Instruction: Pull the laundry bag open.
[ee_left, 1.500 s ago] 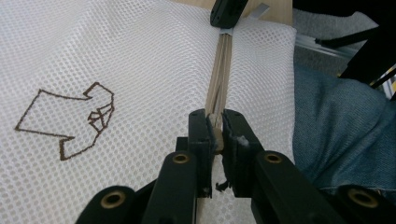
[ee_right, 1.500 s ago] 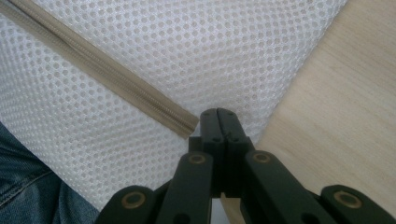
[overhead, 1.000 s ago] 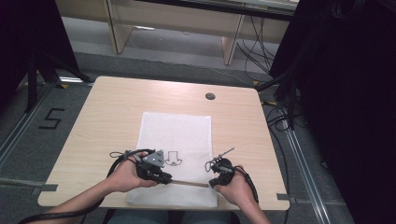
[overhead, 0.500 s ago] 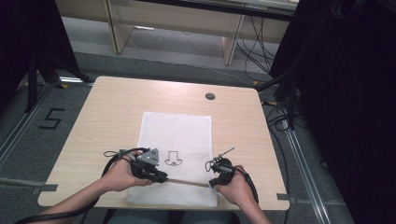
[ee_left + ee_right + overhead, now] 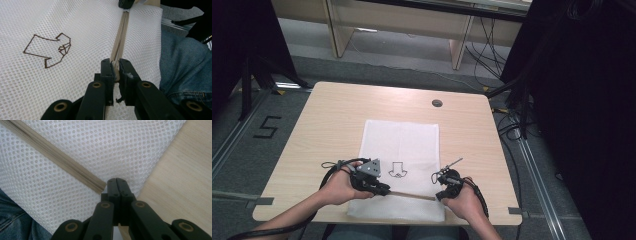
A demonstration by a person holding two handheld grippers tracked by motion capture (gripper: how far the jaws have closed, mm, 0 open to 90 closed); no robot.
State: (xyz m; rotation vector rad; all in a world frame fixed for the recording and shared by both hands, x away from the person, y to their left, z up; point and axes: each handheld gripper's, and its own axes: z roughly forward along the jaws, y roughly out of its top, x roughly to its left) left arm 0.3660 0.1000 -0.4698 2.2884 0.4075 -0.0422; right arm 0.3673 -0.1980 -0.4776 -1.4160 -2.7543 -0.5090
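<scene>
MOVED: left gripper dragged zipper pull leftward | GRIP: pinches pull; right gripper closed, pinning mesh bag | PROGRESS: zipper mostly travelled, short stretch left.

We see our left gripper pinching the zipper pull of a white mesh bag, with the beige zipper running straight ahead from the jaws. Left of them sits a brown printed outline; to the right, a denim-clad leg.

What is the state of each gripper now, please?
Left gripper: shut on the zipper pull.
Right gripper: shut on the bag.
</scene>
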